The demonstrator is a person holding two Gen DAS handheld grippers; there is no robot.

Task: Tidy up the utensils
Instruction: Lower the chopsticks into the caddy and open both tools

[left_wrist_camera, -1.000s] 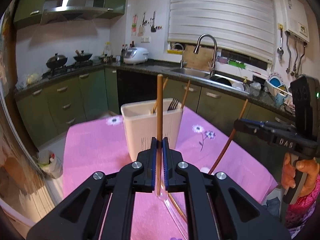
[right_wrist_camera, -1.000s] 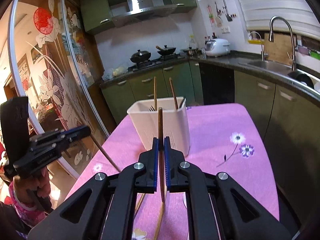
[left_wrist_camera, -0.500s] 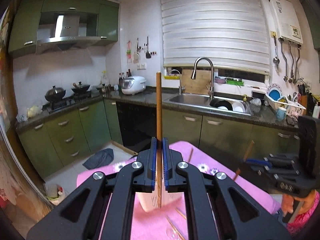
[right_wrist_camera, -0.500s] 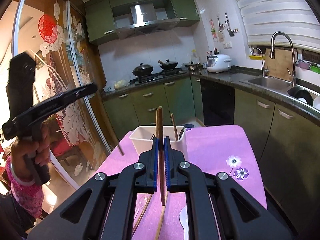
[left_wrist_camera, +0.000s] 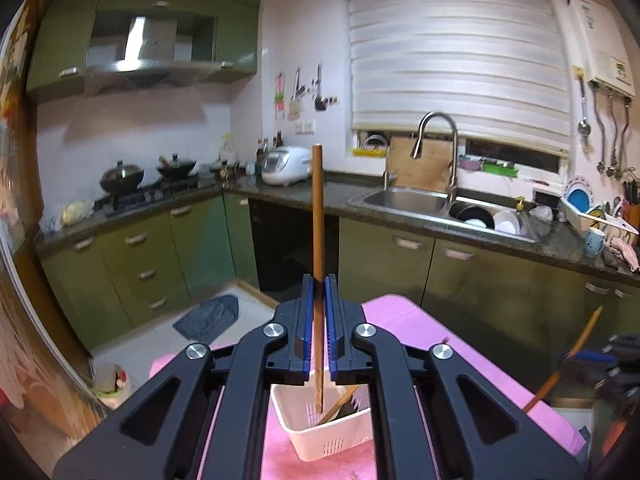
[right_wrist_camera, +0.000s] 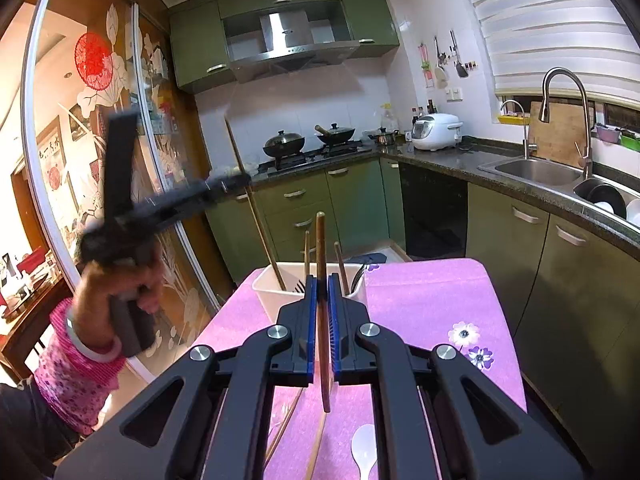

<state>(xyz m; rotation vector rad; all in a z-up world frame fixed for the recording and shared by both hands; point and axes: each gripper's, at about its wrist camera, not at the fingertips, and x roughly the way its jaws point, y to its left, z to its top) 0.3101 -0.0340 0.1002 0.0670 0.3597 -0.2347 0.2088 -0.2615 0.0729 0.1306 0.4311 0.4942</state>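
Note:
My left gripper is shut on a brown chopstick, held upright with its lower tip inside the white utensil holder on the pink tablecloth. In the right wrist view the left gripper is raised over the holder and its chopstick slants down into it. My right gripper is shut on another brown chopstick, held upright just in front of the holder. The holder has a fork and chopsticks in it.
A white spoon and loose chopsticks lie on the tablecloth below my right gripper. Green cabinets and the counter with a sink run behind the table. A glass sliding door stands at the left.
My left gripper rose above the holder and now lowers its chopstick tip into it. My right gripper lifted its chopstick and moved closer to the holder.

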